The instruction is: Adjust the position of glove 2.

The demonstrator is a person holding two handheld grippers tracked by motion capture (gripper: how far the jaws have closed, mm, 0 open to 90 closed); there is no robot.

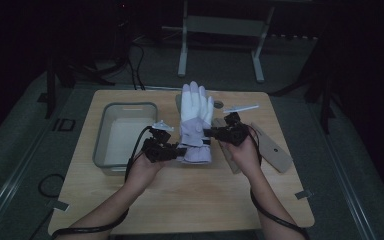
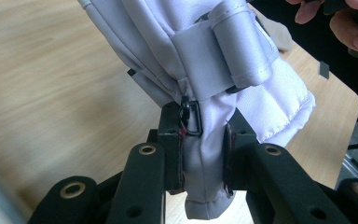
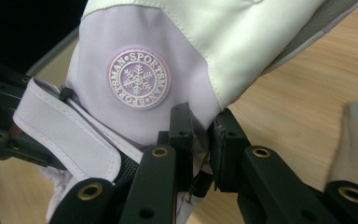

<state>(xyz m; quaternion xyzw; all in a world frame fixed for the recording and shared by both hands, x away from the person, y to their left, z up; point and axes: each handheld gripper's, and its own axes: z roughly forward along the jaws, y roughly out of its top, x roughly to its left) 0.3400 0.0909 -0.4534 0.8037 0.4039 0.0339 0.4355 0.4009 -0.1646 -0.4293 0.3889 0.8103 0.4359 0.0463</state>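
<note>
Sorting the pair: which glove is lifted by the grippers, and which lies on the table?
The white-and-lilac ski glove is pinched at its cuff by both grippers; the grey glove lies flat at right.

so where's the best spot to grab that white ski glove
Probably at the wrist cuff, one edge each, as now: the left gripper is shut on the cuff's left edge, the right gripper on fabric below the snowflake badge. The glove is limp, so pinching the flat cuff from both sides keeps it spread.

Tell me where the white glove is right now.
In the high view the white glove is at the table's middle, held at its cuff between the left gripper and right gripper, right of the clear bin.
</note>
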